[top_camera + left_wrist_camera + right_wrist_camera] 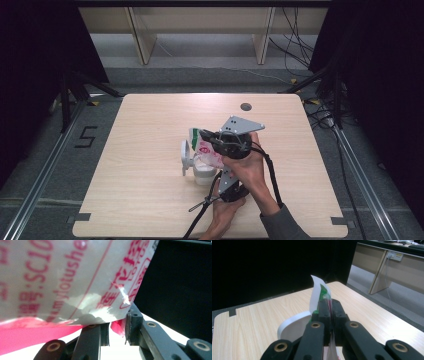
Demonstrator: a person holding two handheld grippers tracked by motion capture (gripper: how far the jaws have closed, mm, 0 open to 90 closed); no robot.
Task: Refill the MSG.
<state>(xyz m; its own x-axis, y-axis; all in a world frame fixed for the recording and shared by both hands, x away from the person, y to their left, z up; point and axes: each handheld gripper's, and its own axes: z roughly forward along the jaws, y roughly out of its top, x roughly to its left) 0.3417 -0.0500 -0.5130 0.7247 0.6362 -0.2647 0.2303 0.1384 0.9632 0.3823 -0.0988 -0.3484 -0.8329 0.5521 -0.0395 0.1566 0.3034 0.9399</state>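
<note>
pinching the packet (pixel 318 293) tight, your right hand-held gripper (pixel 329 306) is clamped on its top edge. your left hand-held gripper (pixel 117 326) grips its pink corner, over the white cup (pixel 202 172).

Right gripper (pixel 331 305) clamped, left gripper (pixel 117 326) pinching

**Glossy film, matt wood**

Thin glossy plastic packet (pixel 75 277), white with red print, creased and shiny at frame centre. Smooth white plastic container (pixel 202 172) beneath. Pale wood-grain table (pixel 150 150), matt. Matt black gripper jaws, brass-coloured rivets, lower frame.
</note>
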